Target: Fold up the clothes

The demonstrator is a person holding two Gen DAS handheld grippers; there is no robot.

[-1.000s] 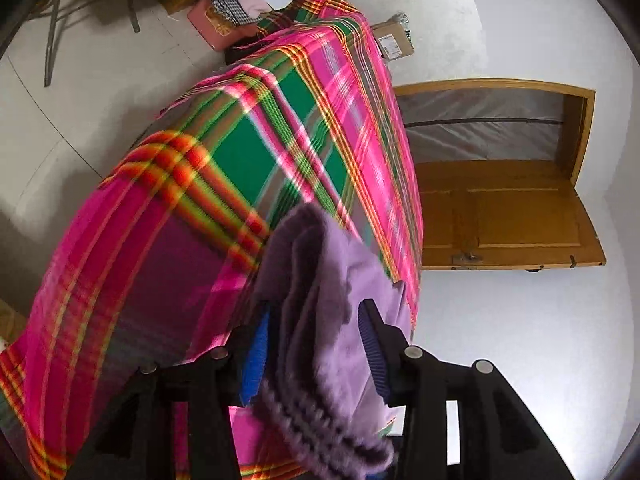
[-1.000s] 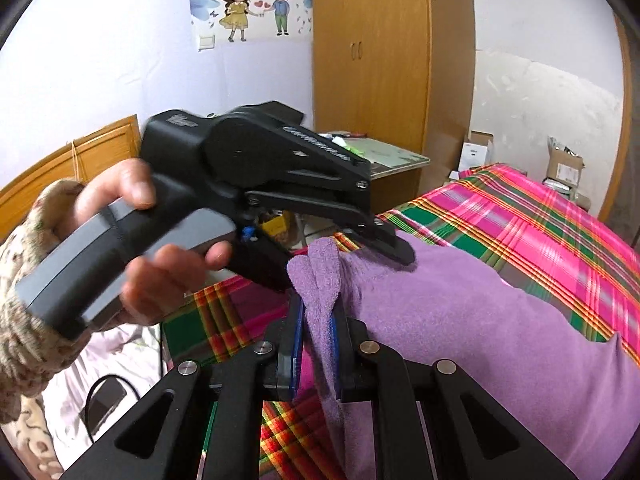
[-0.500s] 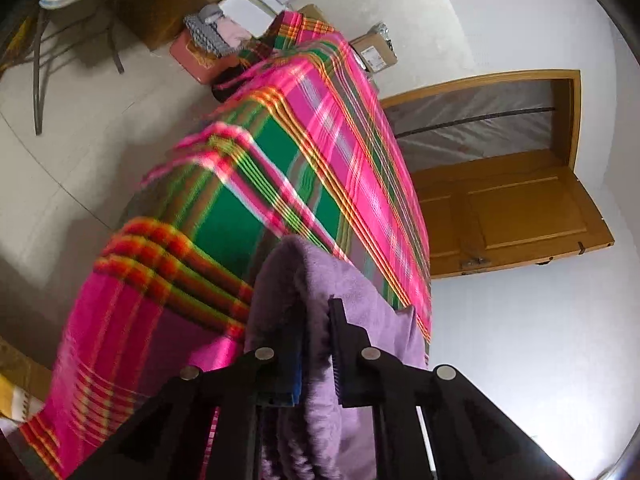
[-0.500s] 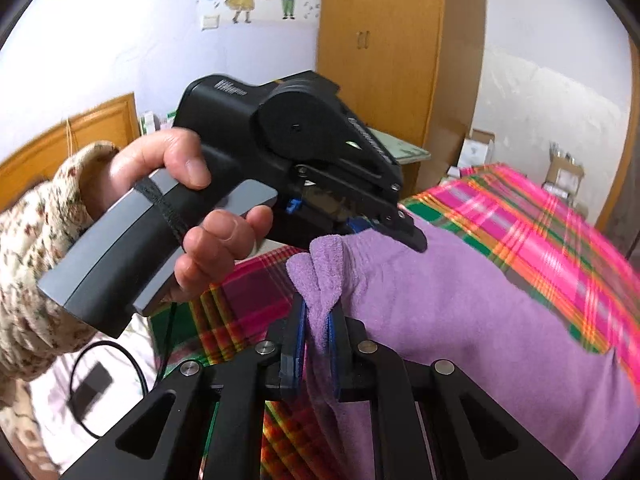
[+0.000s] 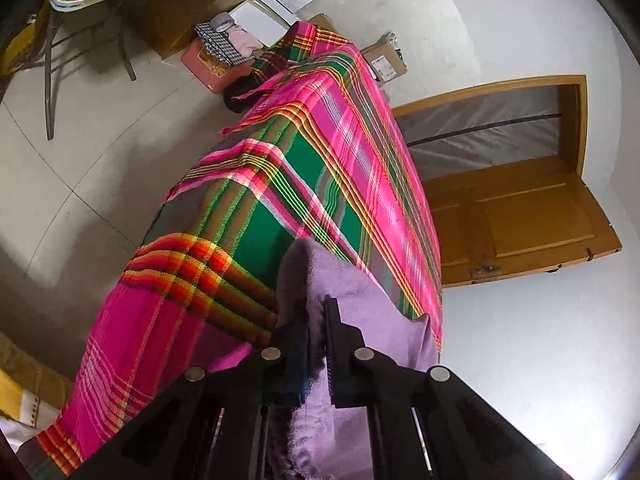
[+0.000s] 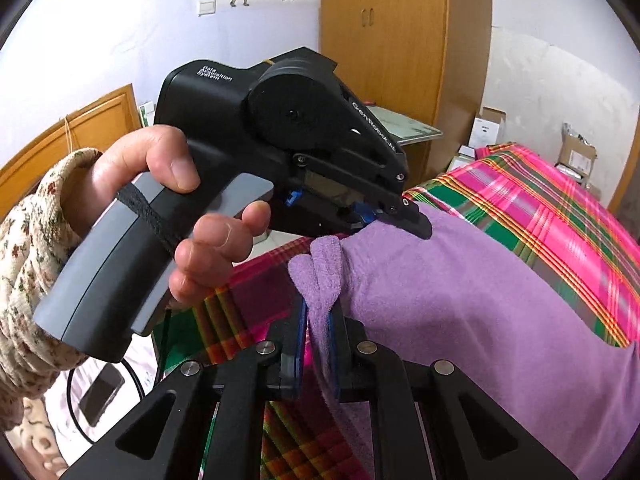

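Starting at the left of your right-wrist view, your left hand (image 6: pixel 168 216), in a floral knit sleeve, wraps the grey grip of the left gripper (image 6: pixel 394 216). Its black fingers reach rightward and pinch the upper edge of the purple fleece garment (image 6: pixel 480 300). Below your hand, a smartphone (image 6: pixel 102 398) with a black cable lies on pale bedding. At the bottom centre, your right gripper (image 6: pixel 318 328) is clamped on a bunched corner of that same garment, the fabric squeezed between the blue pads (image 6: pixel 300 344) and poking up above the tips. To the right, the garment spreads across the pink and green plaid bedspread (image 6: pixel 540 208). Behind stand a wooden wardrobe (image 6: pixel 384 32) and cardboard boxes (image 6: pixel 576 156).

In your left-wrist view, a tiled floor (image 5: pixel 80 152) fills the left side, with a red tin (image 5: pixel 208 66) near the top. The plaid bedspread (image 5: pixel 320 160) runs through the middle. At the bottom centre, your left gripper (image 5: pixel 316 332) is closed tight on a fold of the purple fleece garment (image 5: pixel 360 312), which rises between the fingers and drapes toward the right. A wooden door (image 5: pixel 520 220) stands at the right against a white wall.
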